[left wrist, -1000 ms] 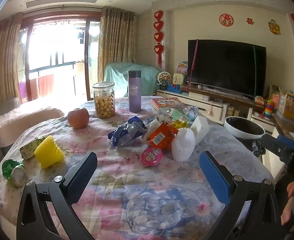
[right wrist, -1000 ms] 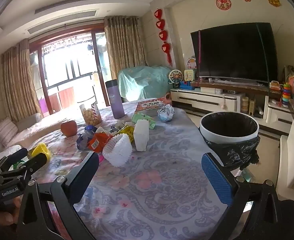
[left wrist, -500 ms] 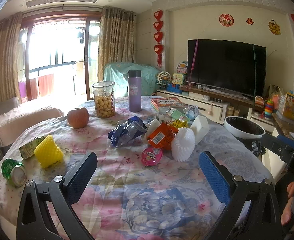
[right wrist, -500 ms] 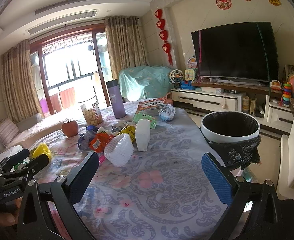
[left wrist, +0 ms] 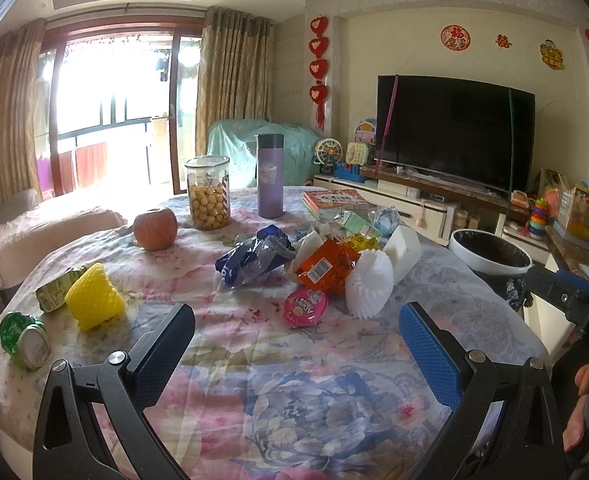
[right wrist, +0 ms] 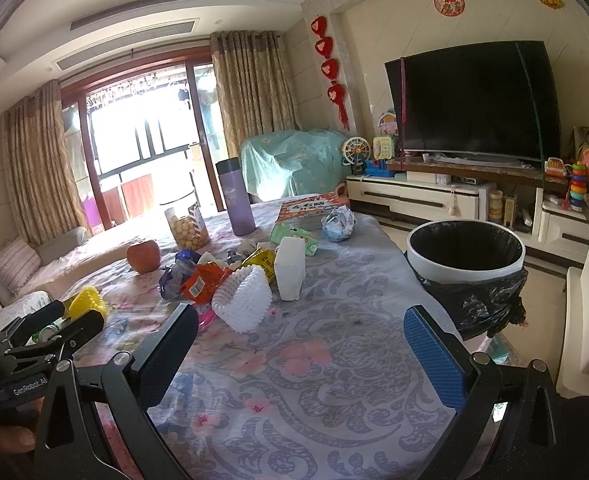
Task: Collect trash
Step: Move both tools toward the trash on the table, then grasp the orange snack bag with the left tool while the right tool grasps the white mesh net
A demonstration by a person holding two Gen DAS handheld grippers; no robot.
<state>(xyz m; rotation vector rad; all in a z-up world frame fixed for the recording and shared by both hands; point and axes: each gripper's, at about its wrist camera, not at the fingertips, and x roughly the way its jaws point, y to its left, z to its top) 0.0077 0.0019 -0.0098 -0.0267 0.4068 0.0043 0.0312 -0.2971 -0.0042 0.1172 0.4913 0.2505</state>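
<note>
Litter is heaped mid-table: a blue wrapper (left wrist: pixel 254 260), an orange packet (left wrist: pixel 326 266), a pink round lid (left wrist: pixel 306 307), a white foam net (left wrist: pixel 370 288) and a white carton (left wrist: pixel 404 248). At the left lie a yellow foam net (left wrist: pixel 94 296), a green carton (left wrist: pixel 54 290) and a crushed green can (left wrist: pixel 24 340). My left gripper (left wrist: pixel 296 350) hovers open over the near tablecloth, short of the pink lid. Open as well, my right gripper (right wrist: pixel 300 354) is in front of the white foam net (right wrist: pixel 242 298). A black-lined bin (right wrist: pixel 466 254) stands beside the table's right edge.
An apple (left wrist: pixel 155 227), a jar of snacks (left wrist: pixel 208 192), a purple flask (left wrist: pixel 269 176) and a book (left wrist: pixel 334 200) stand at the table's far side. A crumpled paper ball (right wrist: pixel 338 222) lies near the book. A TV cabinet (right wrist: pixel 434 200) runs behind the bin.
The right wrist view has crept slightly forward toward the heap. The left gripper has held still, and both stay open.
</note>
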